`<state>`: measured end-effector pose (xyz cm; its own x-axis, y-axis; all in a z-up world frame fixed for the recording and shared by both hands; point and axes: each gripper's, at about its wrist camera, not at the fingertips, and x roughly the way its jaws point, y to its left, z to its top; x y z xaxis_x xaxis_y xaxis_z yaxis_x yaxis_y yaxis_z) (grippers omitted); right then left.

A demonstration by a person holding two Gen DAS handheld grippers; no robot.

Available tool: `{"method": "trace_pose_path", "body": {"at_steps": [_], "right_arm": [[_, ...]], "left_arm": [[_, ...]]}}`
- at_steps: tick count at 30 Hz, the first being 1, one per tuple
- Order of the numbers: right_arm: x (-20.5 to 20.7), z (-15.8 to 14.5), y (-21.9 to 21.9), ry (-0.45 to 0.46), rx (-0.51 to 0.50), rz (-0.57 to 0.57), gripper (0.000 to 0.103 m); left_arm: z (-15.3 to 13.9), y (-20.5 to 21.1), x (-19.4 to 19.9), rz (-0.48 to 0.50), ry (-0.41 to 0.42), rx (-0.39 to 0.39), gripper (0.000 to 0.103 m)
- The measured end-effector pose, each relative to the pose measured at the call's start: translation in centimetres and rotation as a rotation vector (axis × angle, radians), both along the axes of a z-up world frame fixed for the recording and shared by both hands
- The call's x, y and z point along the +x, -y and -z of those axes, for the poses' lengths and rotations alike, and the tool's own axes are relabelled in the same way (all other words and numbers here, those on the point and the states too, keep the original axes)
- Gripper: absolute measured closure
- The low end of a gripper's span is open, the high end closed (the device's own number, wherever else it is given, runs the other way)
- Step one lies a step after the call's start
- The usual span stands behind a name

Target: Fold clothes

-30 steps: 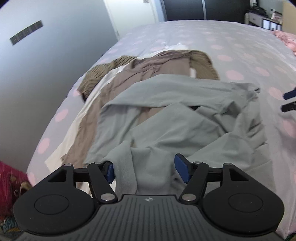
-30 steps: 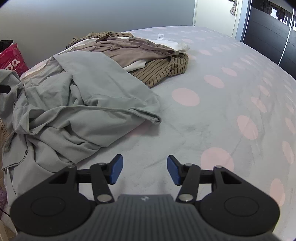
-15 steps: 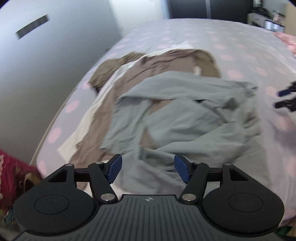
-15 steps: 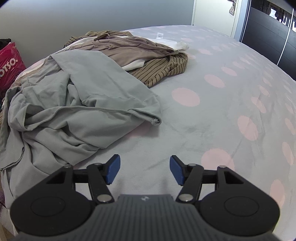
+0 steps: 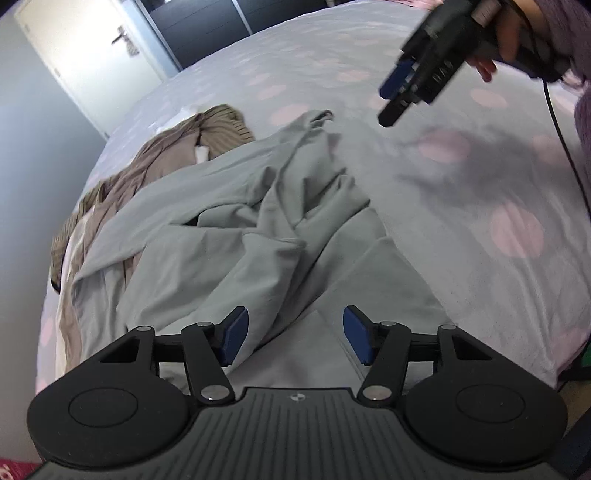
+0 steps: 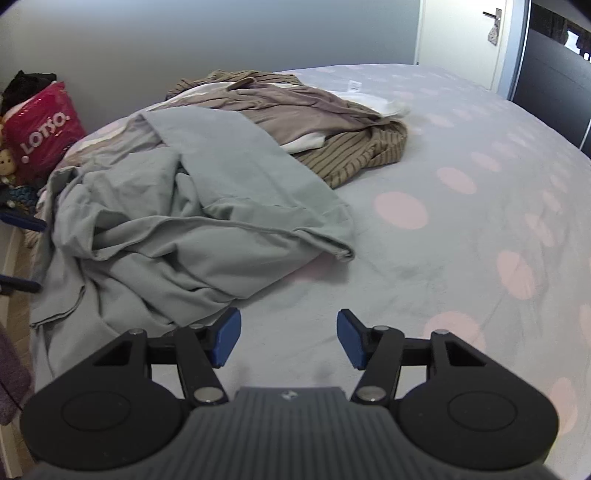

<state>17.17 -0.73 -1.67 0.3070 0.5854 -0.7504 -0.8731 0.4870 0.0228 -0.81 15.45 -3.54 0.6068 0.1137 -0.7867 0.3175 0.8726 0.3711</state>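
A: What do we find changed from a second ago?

B: A second ago a fold of the grey garment (image 5: 236,254) stood between the left gripper (image 5: 294,339) fingers; now we see none gripped. The pads have just been closing a little, yet they remain apart above the cloth, which lies beneath the gap. The left view has also swung and rolled, so the bed (image 5: 461,221) runs diagonally and the right gripper (image 5: 400,88) appears large at upper right, where before only its tips showed at the edge. The right view is nearly unchanged.

A: What does each view show that the other lacks?

B: In the left view we see the hand (image 5: 509,33) and purple sleeve (image 5: 565,26) carrying the right gripper. In the right view we see a red bag (image 6: 44,133) beside the bed, and the brown striped garment (image 6: 354,155) in full.

A: And the right fingers (image 6: 225,336)?

B: Parted, holding nothing, over bare bedspread just beside the grey garment's (image 6: 192,229) near edge, which lies crumpled on the bed against the brown pile.
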Motion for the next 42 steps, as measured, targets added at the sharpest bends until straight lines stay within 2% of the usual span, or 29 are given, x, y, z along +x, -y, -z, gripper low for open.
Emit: {"method": "trace_pose_path", "body": {"at_steps": [3, 5, 9, 13, 16, 21, 23, 27, 28, 29, 31, 34, 37, 38, 40, 42], "right_arm": [[0.1, -0.1, 0.3, 0.007, 0.014, 0.024, 0.041], [0.4, 0.0, 0.4, 0.004, 0.022, 0.047, 0.040], [1.1, 0.4, 0.5, 0.019, 0.010, 0.103, 0.030], [1.7, 1.2, 0.6, 0.034, -0.019, 0.110, 0.030], [2.0, 1.8, 1.0, 0.067, -0.040, 0.112, 0.030], [3.0, 2.5, 1.4, 0.057, -0.059, 0.127, 0.030], [3.3, 2.7, 1.4, 0.046, -0.058, 0.138, 0.030], [3.3, 2.9, 1.2, 0.040, -0.062, 0.142, 0.030], [3.2, 2.9, 1.1, 0.039, -0.063, 0.141, 0.030], [3.1, 2.9, 1.1, 0.038, -0.064, 0.141, 0.030], [3.1, 2.9, 1.1, 0.036, -0.067, 0.138, 0.030], [2.9, 2.9, 1.1, 0.035, -0.069, 0.136, 0.030], [2.8, 2.8, 1.2, 0.036, -0.073, 0.135, 0.030], [2.8, 2.8, 1.2, 0.036, -0.075, 0.134, 0.030], [2.7, 2.8, 1.2, 0.035, -0.074, 0.134, 0.030], [2.6, 2.7, 1.1, 0.034, -0.072, 0.133, 0.030]], "left_arm": [[1.3, 0.7, 0.0, 0.028, 0.014, 0.057, 0.050], [2.0, 0.7, 0.4, 0.031, 0.001, 0.069, 0.055], [2.6, 0.1, 1.7, 0.005, 0.036, 0.102, 0.057], [2.7, -1.1, 3.2, -0.033, 0.063, 0.133, 0.072], [2.3, -2.3, 3.9, -0.086, 0.098, 0.139, 0.080], [0.7, -6.0, 5.1, -0.260, 0.172, 0.101, 0.080], [0.2, -6.7, 5.2, -0.283, 0.207, 0.096, 0.079], [-0.5, -6.2, 4.4, -0.241, 0.222, 0.085, 0.073], [-0.6, -5.8, 4.0, -0.221, 0.219, 0.086, 0.068], [-0.6, -5.3, 3.6, -0.200, 0.217, 0.097, 0.062], [-0.3, -4.1, 2.8, -0.158, 0.221, 0.139, 0.060], [0.2, -2.1, 1.5, -0.093, 0.235, 0.224, 0.059], [1.9, -0.1, 0.8, -0.007, 0.233, 0.389, 0.059], [2.5, 0.2, 0.9, 0.010, 0.219, 0.422, 0.064], [3.4, 0.2, 1.2, 0.026, 0.192, 0.449, 0.070], [3.9, 0.1, 1.5, 0.021, 0.183, 0.468, 0.070]]}}
